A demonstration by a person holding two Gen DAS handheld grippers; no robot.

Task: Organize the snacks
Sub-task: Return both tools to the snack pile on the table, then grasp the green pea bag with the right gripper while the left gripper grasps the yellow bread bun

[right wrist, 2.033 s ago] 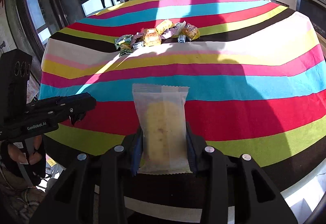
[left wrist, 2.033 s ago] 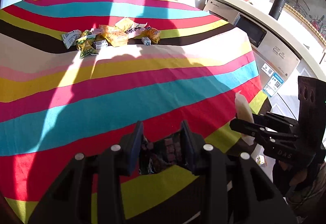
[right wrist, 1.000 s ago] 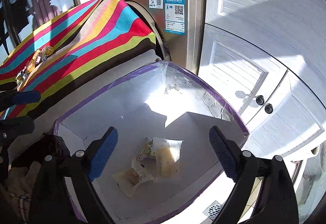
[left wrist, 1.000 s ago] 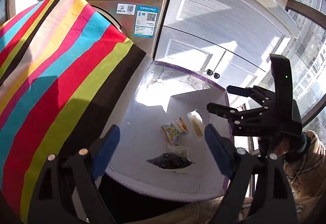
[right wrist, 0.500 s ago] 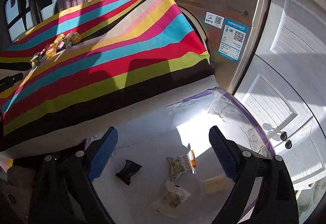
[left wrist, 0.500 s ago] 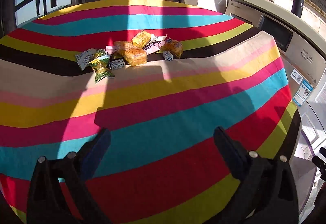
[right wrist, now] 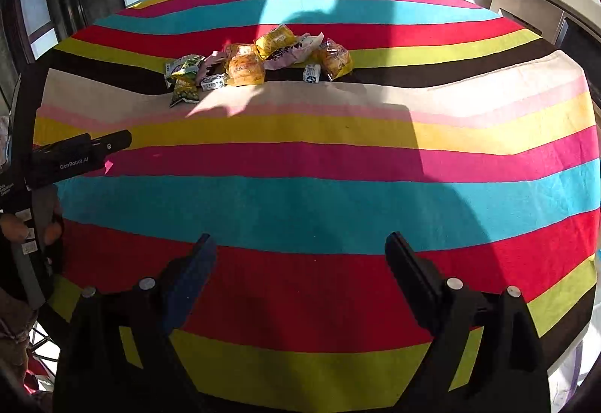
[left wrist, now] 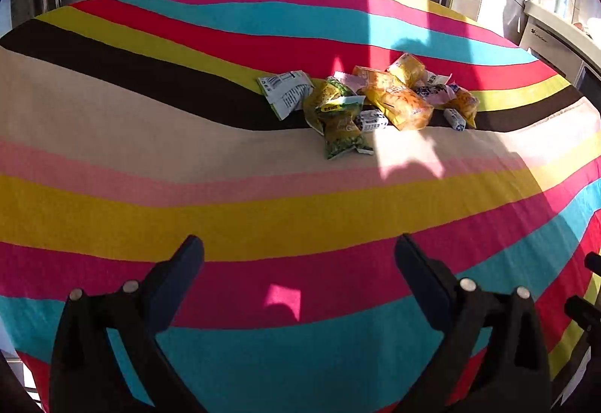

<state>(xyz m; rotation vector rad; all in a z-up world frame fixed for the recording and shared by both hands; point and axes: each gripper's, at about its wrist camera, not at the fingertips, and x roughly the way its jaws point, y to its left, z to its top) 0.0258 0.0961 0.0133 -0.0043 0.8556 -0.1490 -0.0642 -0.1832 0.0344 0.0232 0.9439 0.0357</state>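
Both claws are held wide open and empty above the near part of the striped bench [right wrist: 300, 195], so the step in hand is judged to be a reach for the next snacks; the heap of snacks [left wrist: 370, 99] lies well apart from both, on the far side, across the black and beige stripes.

At the left of the heap a white packet [left wrist: 287, 90] is seen, its fine print too small to be read. Next to it lie green packets [left wrist: 340, 120] with a yellow label that cannot be made out, then a large orange bun packet [left wrist: 400, 103], and at the right a small white and blue candy [left wrist: 454, 119].

The left claw [left wrist: 298, 263] is pointed toward the heap, and the right claw [right wrist: 300, 255] likewise. For the next move, a forward reach over the stripes and a closing on one loose packet at the heap's edge would be called for.

On the left claw's body, seen from the right wrist view, "GenRobot.AI" is read. Lettering on a pale appliance [right wrist: 526, 0] at the far right is too small to be read.
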